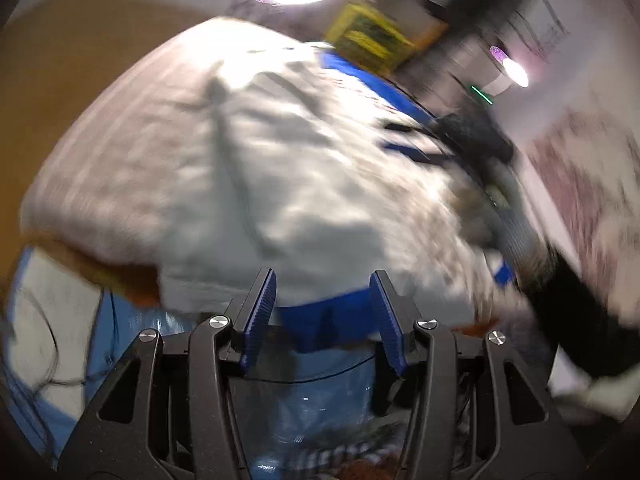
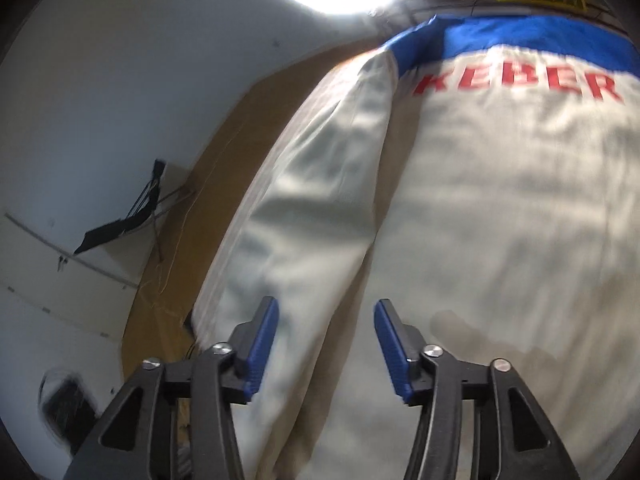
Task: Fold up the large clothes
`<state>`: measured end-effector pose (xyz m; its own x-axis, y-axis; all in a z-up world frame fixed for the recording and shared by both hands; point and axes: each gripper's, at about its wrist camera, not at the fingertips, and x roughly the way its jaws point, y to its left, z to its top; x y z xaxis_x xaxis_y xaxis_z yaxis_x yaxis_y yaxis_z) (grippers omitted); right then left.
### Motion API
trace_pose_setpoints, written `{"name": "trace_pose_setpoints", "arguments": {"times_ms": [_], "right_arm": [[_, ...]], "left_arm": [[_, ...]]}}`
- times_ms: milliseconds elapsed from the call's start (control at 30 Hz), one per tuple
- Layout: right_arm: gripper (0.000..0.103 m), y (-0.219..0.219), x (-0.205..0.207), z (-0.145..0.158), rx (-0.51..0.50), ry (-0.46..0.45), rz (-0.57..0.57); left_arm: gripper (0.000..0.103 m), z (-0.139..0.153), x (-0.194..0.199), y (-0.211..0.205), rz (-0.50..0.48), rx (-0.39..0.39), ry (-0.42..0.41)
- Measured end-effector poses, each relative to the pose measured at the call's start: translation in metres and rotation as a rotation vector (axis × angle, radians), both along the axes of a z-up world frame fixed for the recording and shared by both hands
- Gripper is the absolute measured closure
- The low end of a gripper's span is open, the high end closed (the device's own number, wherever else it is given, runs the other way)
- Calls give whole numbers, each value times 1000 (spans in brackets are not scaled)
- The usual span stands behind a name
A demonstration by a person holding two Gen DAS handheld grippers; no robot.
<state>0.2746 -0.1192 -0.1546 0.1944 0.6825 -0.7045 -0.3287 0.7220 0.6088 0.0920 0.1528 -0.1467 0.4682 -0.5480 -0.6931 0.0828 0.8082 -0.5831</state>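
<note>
A large cream-white garment of soft, lightly creased woven cloth lies spread flat on a tan-brown desk. From the right wrist view its long axis runs away from the camera, ending at the far edge in a broad band of bright blue. Just below that band, red block letters run across the cloth. A long sleeve lies along the garment's left side, folded beside the body and pointing back toward the camera.

The right tongs stand open above the cloth between sleeve and body, their ribbed blue pads apart with nothing pinched between them.

The left wrist view is heavily blurred. It shows the same pale garment with a blue hem nearest the camera. The left tongs are also open, pads apart and gripping nothing.
</note>
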Motion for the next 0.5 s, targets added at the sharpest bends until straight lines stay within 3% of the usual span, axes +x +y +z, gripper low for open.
{"name": "trace_pose_setpoints", "arguments": {"times_ms": [100, 200, 267, 500], "right_arm": [[49, -1, -44, -3, 21, 45, 74], [43, -2, -84, -6, 58, 70, 121], [37, -4, -105, -11, 79, 91, 138], [36, 24, -141, -34, 12, 117, 188]], "left_arm": [[53, -23, 10, 15, 58, -49, 98], [53, -40, 17, 12, 57, -66, 163], [53, -42, 18, 5, 47, -61, 168], [53, -35, 29, -15, 42, 3, 142]]}}
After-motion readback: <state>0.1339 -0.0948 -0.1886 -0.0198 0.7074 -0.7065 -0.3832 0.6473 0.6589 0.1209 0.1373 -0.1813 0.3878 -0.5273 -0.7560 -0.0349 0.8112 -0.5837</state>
